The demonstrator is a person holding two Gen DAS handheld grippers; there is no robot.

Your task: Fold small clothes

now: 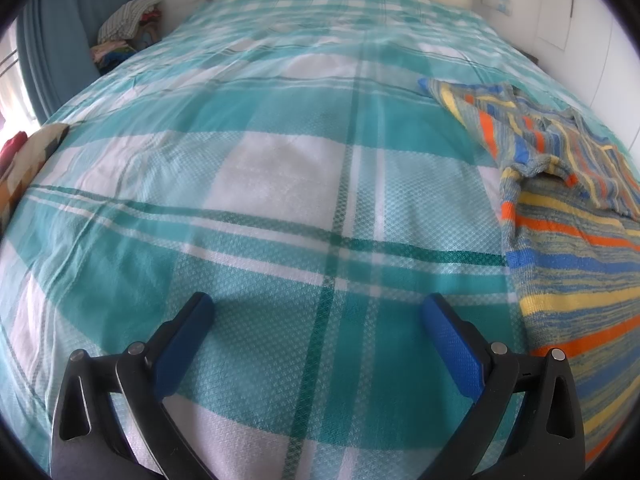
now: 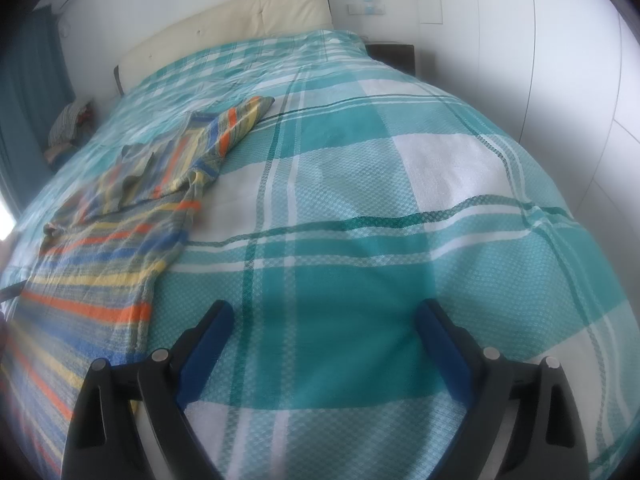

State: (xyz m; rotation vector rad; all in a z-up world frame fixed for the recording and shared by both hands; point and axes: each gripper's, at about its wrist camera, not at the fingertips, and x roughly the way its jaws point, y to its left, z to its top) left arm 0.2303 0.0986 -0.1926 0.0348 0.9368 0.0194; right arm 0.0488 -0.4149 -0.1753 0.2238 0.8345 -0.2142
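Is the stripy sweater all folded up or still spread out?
Mostly spread out. The striped sweater lies flat on the checked bedspread, with only one sleeve folded over its top. Neither gripper touches it.

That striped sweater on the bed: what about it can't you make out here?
- Striped sweater: left wrist view, its right side cut off by the frame edge.
- Striped sweater: right wrist view, near end cut off by the frame edge; motion blur smears the knit.
- Its sleeves: both views, folds hide how many are tucked in.

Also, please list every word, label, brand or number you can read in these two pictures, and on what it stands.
None can be read. The striped knit garment, the checked bedspread and both open grippers, left and right, carry no visible text. The wall switch plate is too small to tell.
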